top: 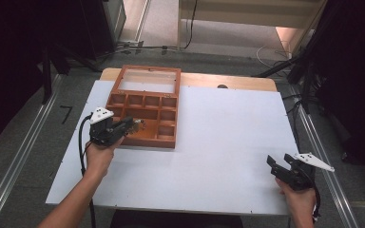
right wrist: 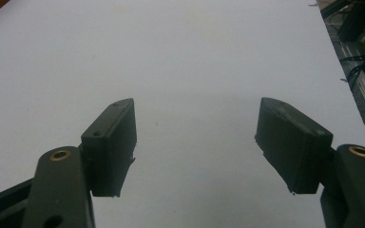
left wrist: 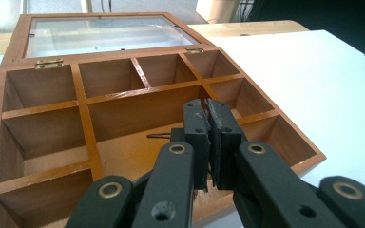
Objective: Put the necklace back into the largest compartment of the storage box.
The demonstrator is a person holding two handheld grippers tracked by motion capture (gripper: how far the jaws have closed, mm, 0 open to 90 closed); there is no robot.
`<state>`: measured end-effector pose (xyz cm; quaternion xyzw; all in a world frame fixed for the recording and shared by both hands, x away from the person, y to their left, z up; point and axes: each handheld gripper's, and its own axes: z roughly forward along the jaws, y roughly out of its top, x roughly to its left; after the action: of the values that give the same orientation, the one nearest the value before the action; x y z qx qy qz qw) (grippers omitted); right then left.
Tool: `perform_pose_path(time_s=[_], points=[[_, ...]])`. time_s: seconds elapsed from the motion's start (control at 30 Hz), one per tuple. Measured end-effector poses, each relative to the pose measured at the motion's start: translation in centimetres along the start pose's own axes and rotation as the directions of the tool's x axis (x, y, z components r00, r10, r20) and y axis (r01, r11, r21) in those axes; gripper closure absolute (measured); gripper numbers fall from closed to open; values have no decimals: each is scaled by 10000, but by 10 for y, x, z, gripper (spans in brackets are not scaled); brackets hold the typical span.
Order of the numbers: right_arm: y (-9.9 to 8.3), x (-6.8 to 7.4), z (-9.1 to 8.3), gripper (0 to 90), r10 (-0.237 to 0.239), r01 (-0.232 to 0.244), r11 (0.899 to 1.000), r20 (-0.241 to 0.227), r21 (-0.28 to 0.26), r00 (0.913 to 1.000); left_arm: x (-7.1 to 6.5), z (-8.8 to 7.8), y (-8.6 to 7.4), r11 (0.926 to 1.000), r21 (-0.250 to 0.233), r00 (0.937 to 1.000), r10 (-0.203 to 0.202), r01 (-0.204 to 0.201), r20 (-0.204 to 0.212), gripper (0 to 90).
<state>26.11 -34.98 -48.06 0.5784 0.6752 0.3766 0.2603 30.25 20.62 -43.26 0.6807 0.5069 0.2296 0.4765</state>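
With my left gripper [left wrist: 208, 142] pinched shut over a thin dark item [left wrist: 159, 137] in the open brown wooden compartment box [top: 143, 108] on the white bench [top: 218, 142], I judge lifting comes next; right gripper [right wrist: 196, 142] waits wide open.

The desk [top: 218, 142] has a white top, and behind this white top a strip of light wood [top: 237, 81] is visible along its far edge. On both sides of the desk, metal rails [top: 21, 156] run along the grey floor [top: 71, 95]. Beyond the desk's far right corner, black cables [top: 294, 102] lie on the floor.
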Motion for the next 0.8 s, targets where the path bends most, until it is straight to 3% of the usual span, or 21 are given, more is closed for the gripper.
perform_pose_path(time_s=[0.8], points=[[0, 0, 1, 280, -7, 7, 10000, -14, 4, 10000, 3, 23, 4, 9997, 174, 9995, -192, 197, -250, 875]])
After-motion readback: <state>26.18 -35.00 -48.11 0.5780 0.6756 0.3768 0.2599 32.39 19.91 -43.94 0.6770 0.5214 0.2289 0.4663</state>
